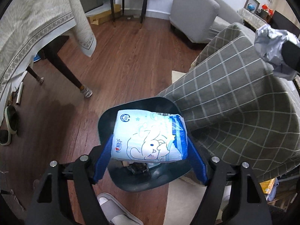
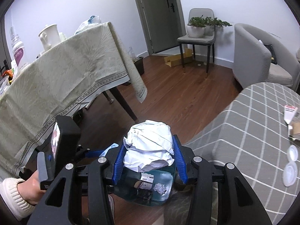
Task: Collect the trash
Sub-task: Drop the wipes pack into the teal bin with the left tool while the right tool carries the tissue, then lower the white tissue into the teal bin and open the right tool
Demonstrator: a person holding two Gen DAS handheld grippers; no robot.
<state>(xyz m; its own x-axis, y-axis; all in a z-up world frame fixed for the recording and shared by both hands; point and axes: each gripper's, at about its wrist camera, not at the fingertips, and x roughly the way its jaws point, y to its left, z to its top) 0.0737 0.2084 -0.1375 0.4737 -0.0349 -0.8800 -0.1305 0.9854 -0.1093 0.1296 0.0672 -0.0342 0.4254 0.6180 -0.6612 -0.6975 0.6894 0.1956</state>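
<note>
Here both hand-held grippers tilt over the bin [image 1: 105, 123], left [image 1: 149, 146] apart around a packet [image 1: 150, 136], right [image 2: 149, 155] clamping paper [image 2: 150, 146].

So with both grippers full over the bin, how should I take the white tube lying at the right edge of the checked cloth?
Grip the white tube across its narrow flat body, coming down from above: it lies flat on the checked cloth, so only its two long edges offer the fingers purchase.

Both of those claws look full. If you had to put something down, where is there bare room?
The wooden floor between the cloth-covered table and the checked sofa cover is bare. The cover's near part is free; its right edge holds lids and scraps. The trash bin is filling up.
</note>
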